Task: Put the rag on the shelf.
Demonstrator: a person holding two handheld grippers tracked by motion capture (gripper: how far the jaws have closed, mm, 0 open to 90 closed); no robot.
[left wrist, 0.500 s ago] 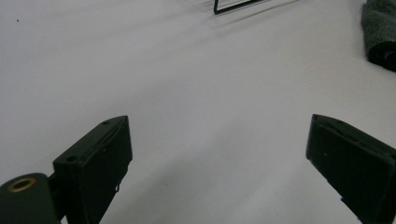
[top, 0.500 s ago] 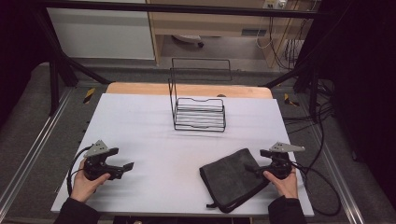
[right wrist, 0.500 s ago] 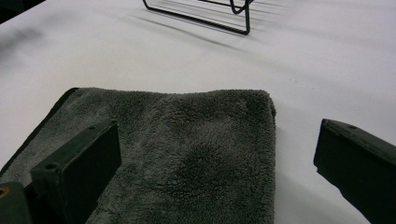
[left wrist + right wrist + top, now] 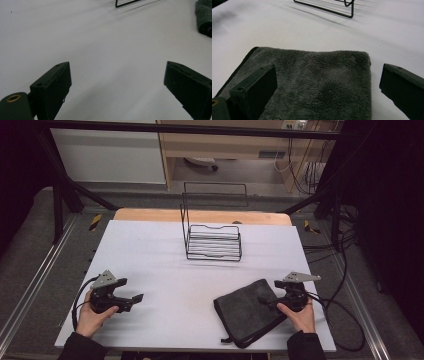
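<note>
On the bench (image 4: 150, 255), near the front right corner: a folded grey cloth (image 4: 245, 312), lying flat. Right at its edge, the right claw (image 4: 264, 299), spread wide and low, with the cloth between the jaws but not pinched. Far off on the other side, the left claw (image 4: 134, 298), spread wide too, over bare bench and holding nothing. Plenty to go wrong from here. Easy to shut too high and nip only the fluff on top, then lose the cloth on the way up. Easy as well to catch just the top layer, with the fold dropping open and the rest left hanging or dragging. Risky to push in flat along the smooth bench: likely to shove the cloth away and bunch it up, not get under it. Bad to press down too hard, with the tips scraping the bench. No help close by for pinning the cloth down, with the left claw so far away. Later, some danger of snagging a loose corner on the wire rack (image 4: 214, 242) at the far middle of the bench, or knocking it, if swung too low. Best to go slow and bite deep.
</note>
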